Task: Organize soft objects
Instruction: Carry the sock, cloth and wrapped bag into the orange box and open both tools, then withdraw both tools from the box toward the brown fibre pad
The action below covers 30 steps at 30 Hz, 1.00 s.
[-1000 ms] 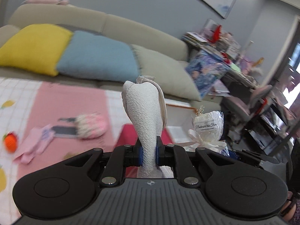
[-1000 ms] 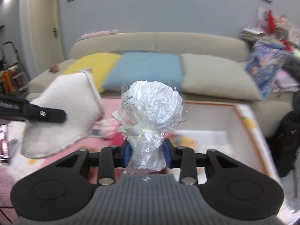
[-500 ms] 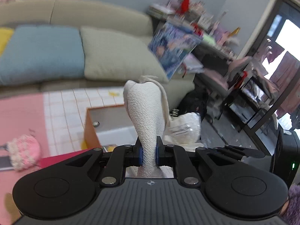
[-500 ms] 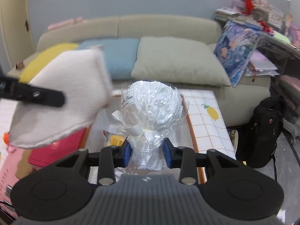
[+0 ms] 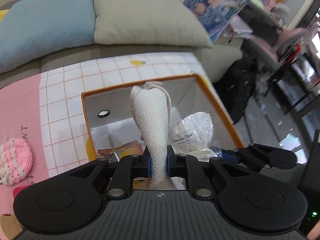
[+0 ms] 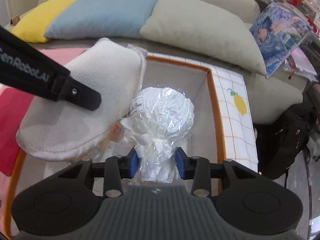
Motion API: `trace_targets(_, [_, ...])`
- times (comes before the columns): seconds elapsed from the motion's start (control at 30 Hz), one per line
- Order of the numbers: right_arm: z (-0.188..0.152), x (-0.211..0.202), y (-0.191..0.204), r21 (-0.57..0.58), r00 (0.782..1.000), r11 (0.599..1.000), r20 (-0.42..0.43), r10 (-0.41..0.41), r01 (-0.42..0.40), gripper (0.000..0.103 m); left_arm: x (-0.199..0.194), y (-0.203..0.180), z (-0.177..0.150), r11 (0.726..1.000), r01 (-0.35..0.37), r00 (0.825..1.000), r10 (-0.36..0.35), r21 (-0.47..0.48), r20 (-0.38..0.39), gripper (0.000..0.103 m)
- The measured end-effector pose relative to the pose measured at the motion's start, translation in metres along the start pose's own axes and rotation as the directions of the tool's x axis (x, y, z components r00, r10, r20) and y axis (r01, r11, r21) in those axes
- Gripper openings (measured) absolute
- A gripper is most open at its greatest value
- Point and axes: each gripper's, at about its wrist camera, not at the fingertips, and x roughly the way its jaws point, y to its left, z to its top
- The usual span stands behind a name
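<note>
My left gripper (image 5: 158,163) is shut on a white textured cloth pad (image 5: 153,124) and holds it upright over the orange-rimmed white box (image 5: 140,83). The pad also shows in the right wrist view (image 6: 84,104), with the left gripper's black finger across it. My right gripper (image 6: 157,165) has its blue pads a little apart around the neck of a white flower wrapped in clear cellophane (image 6: 162,112), over the same box (image 6: 212,92). The flower shows in the left wrist view (image 5: 192,134), just right of the pad. Paper items lie in the box bottom.
A pink and white crocheted item (image 5: 15,160) lies on the pink mat left of the box. A sofa with yellow (image 6: 40,24), blue (image 6: 104,16) and beige (image 6: 200,28) cushions stands behind. A black backpack (image 6: 284,140) sits at the right. A cluttered shelf stands at the far right.
Both grippers have swung right and tilted down, from facing the sofa to hanging over the open box. The right gripper's pads have spread wider around the flower.
</note>
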Motion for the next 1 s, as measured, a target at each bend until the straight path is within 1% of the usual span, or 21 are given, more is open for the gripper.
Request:
trace_targets(0.03, [0.000,0.003,-0.002,0.004,1.000,1.000,-0.007,0.002,-0.002,0.041,0.003,-0.001,0.000,1.000,-0.012,1.000,0.012,0.004,-0.010,0.016])
trace_targets(0.1, [-0.002,0.007,-0.003,0.006,1.000,1.000,-0.021,0.003,-0.003,0.043,0.009,0.000,-0.001,1.000,-0.031,0.999,0.031,-0.004,-0.031,0.023])
trace_targets(0.2, [-0.004,0.011,-0.005,-0.004,1.000,1.000,-0.023,0.000,0.000,0.045,0.014,0.001,-0.002,0.999,-0.032,0.998,0.032,-0.013,-0.051,0.027])
trace_targets(0.23, [-0.005,0.011,-0.005,-0.012,1.000,1.000,-0.020,0.002,-0.002,0.050,0.015,0.001,-0.003,0.999,-0.033,0.998,0.033,-0.016,-0.055,0.029])
trace_targets(0.27, [-0.006,0.010,-0.005,-0.012,1.000,1.000,-0.019,0.004,-0.005,0.053,0.014,0.002,-0.004,0.999,-0.029,0.998,0.028,-0.020,-0.060,0.035])
trace_targets(0.3, [-0.006,0.011,-0.006,-0.008,1.000,1.000,-0.017,0.006,-0.006,0.060,0.014,0.003,-0.004,0.999,-0.019,0.998,0.017,-0.028,-0.067,0.046])
trace_targets(0.33, [-0.006,0.009,-0.007,-0.002,1.000,1.000,-0.010,0.011,-0.011,0.065,0.013,0.004,-0.004,0.999,-0.010,0.998,0.007,-0.039,-0.070,0.050])
trace_targets(0.37, [-0.007,0.006,-0.008,0.003,1.000,1.000,-0.002,0.015,-0.015,0.066,0.012,0.004,-0.003,0.999,-0.004,0.998,0.001,-0.047,-0.063,0.056])
trace_targets(0.43, [-0.007,0.004,-0.010,0.010,1.000,1.000,0.004,0.020,-0.021,0.071,0.007,0.005,-0.002,0.999,0.010,0.999,-0.012,-0.046,-0.047,0.062])
trace_targets(0.47, [-0.007,0.002,-0.010,0.013,1.000,1.000,0.008,0.019,-0.019,0.072,0.004,0.005,-0.001,0.999,0.012,0.999,-0.014,-0.041,-0.043,0.065])
trace_targets(0.63, [-0.008,-0.014,-0.011,0.016,0.999,1.000,0.034,0.010,-0.011,0.080,-0.017,-0.001,0.000,1.000,0.008,1.000,-0.008,0.006,0.017,0.065])
trace_targets(0.73, [-0.005,-0.027,-0.013,0.048,0.999,0.999,0.048,0.010,-0.013,0.080,-0.037,-0.008,-0.002,0.998,0.002,0.997,-0.006,0.066,0.072,0.065])
trace_targets(0.83, [-0.002,-0.044,-0.014,0.099,0.998,0.995,0.065,0.005,-0.011,0.080,-0.059,-0.016,-0.007,0.990,-0.012,0.991,-0.007,0.138,0.136,0.065])
trace_targets(0.93, [-0.002,-0.063,-0.009,0.143,0.997,0.990,0.081,-0.004,-0.008,0.080,-0.082,-0.018,-0.015,0.985,0.000,0.984,-0.031,0.175,0.176,0.065])
trace_targets(1.0, [-0.004,-0.075,-0.004,0.162,0.995,0.987,0.103,-0.007,-0.010,0.080,-0.097,-0.018,-0.021,0.983,0.027,0.981,-0.061,0.184,0.182,0.064])
